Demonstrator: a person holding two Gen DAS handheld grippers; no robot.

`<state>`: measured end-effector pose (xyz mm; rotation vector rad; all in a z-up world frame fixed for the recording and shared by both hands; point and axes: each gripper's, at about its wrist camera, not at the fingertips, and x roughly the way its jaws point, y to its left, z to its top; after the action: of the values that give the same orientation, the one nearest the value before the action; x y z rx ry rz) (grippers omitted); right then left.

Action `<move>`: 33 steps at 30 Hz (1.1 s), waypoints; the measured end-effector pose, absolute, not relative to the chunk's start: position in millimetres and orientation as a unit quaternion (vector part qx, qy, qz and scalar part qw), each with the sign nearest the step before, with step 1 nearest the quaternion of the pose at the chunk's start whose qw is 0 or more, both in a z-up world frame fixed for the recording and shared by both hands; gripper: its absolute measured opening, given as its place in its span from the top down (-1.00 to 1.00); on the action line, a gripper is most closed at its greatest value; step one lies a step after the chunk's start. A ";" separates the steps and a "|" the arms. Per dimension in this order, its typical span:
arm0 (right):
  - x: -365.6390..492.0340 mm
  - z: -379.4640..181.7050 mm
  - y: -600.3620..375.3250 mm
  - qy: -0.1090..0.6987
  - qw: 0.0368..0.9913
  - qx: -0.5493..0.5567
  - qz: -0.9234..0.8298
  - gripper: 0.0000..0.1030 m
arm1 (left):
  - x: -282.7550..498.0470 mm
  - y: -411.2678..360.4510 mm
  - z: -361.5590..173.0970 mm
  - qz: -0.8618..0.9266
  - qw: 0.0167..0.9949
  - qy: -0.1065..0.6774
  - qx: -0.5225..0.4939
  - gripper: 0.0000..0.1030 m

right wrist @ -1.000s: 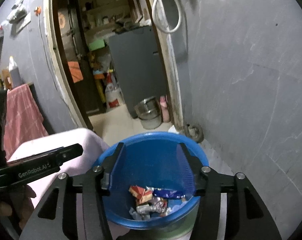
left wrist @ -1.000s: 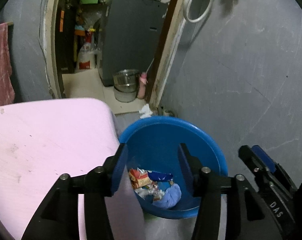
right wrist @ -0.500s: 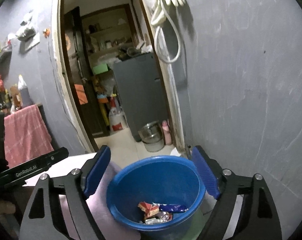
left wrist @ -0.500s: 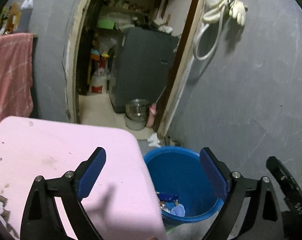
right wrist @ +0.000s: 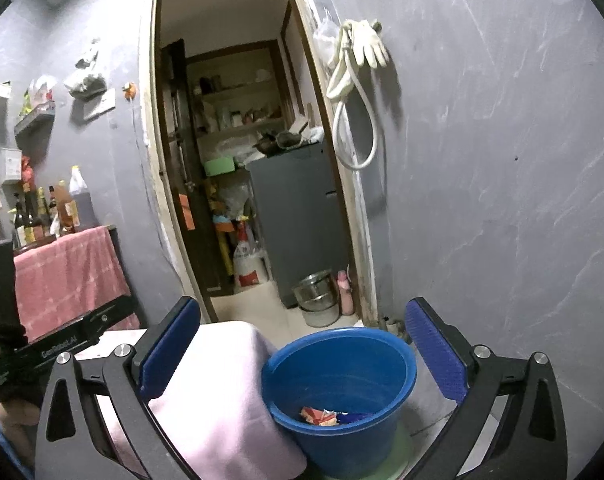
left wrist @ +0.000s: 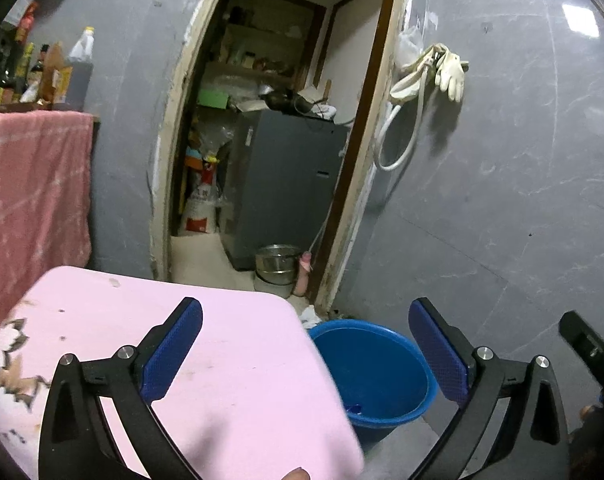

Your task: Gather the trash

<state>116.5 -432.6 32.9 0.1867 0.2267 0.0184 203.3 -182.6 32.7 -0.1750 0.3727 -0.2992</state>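
Blue bucket (left wrist: 372, 376) sits low and right of centre before the left gripper (left wrist: 305, 354), whose empty jaws are opening; a pink cloth-covered surface (left wrist: 205, 360) fills the left. From the right gripper (right wrist: 302, 354), opening and empty, the bucket lies directly ahead, wrappers (right wrist: 320, 416) inside.

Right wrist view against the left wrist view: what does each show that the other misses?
Only the right wrist view shows the orange wrapper lying in the bucket and a wall shelf. Only the left wrist view shows the worn patch on the pink table. Both show the blue bucket, pink table, hanging gloves, steel pot, and jaws opening with nothing between them.
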 end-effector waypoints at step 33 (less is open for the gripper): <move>-25.6 30.3 -347.5 0.110 0.993 0.035 -0.013 -1.00 | 31.3 -91.8 14.0 -0.096 0.986 0.132 -0.021 -0.97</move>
<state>-25.6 -347.5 30.3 0.0699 0.2211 -0.0267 31.3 -91.8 14.0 -0.0420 0.2656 -0.1927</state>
